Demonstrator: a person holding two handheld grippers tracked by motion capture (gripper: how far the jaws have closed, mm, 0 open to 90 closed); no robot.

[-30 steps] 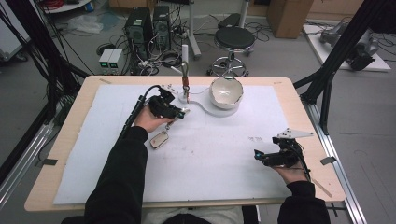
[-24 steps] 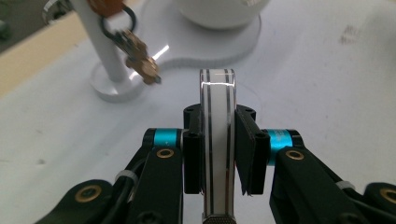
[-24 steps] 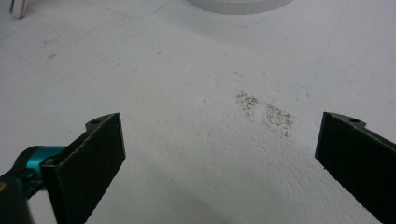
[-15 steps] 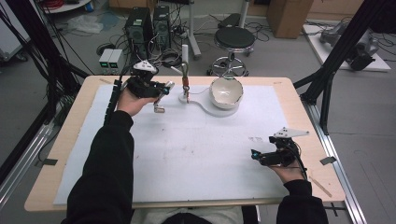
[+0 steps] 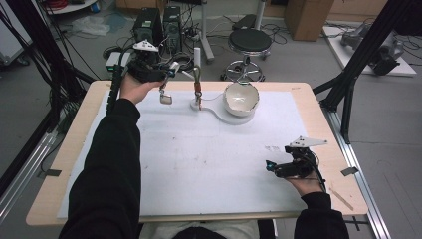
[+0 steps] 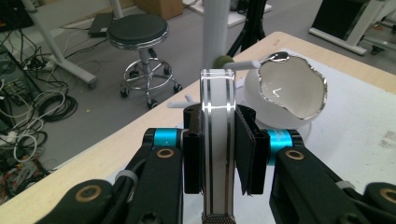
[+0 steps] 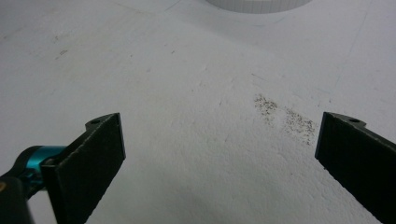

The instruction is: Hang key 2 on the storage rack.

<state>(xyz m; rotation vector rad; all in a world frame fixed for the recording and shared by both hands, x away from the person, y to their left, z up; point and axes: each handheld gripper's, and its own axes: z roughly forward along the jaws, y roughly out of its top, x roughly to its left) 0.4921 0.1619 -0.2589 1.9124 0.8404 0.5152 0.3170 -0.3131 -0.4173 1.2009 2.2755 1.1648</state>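
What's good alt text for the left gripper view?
The left claw is shut on an upright clear plastic strip with silver edges, lifted above the table edge. Behind it a white bowl with a jagged broken-shell rim sits on the white mat; a black stool and cables lie on the floor beyond.

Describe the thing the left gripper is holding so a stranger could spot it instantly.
Start at the white bowl near the table's far edge, then look left past the upright stand. There the left gripper holds a slim silver strip with a small pale block hanging off it, the one item lifted off the mat.
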